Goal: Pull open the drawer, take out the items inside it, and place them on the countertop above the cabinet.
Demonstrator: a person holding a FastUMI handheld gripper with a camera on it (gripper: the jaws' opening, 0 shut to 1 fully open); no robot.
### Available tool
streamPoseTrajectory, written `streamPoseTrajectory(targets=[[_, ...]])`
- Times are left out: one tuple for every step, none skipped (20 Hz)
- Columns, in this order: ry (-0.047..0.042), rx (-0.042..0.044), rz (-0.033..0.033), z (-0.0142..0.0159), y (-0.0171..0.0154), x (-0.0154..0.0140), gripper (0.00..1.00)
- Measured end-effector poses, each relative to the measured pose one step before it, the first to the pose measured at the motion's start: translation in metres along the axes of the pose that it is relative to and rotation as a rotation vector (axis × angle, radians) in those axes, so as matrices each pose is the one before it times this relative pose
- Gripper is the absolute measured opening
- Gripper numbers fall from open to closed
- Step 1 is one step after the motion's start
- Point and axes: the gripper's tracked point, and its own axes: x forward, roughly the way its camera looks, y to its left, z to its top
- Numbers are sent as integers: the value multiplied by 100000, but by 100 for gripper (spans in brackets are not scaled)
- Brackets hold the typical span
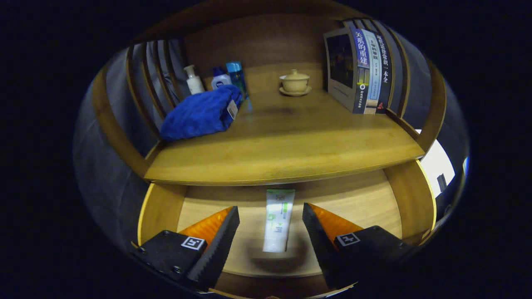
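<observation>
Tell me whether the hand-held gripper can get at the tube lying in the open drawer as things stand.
Probably yes. The hand-held gripper is open, its fingers either side of the tube, which lies flat on the drawer floor. Nothing sits between them; only the countertop edge overhangs the tube's far end.

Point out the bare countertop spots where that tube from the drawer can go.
Widest free patch: countertop front and middle, between blue cloth and books, before the lidded cup. Crowded: bottles behind the cloth. The open gripper straddles the tube.
</observation>
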Motion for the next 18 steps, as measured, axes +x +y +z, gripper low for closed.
streamPoseTrajectory(targets=[[4034,87,-621,-492,-109,454,99],[3132,114,-215,-291,68,495,99],[2906,-306,-676,-349,-109,450,99],[2675,-311,-1077,-288,-137,406,99],[2743,-162,-857,-288,-105,422,99],[2822,-76,-80,-379,68,427,99],[2923,-157,188,-525,68,533,99],[2225,-40,2,-259,72,430,99],[2900,97,9,-467,-18,199,99],[2176,379,797,-376,255,409,99],[1663,44,18,-278,88,229,99],[1851,-142,12,-309,12,210,99],[2218,338,43,-333,8,374,99],[2160,423,-53,-69,-50,238,99],[2475,654,-11,-111,-14,202,99],[1643,809,364,92,91,81,99],[1325,310,232,225,92,-53,99],[936,196,-187,328,16,-52,99]])
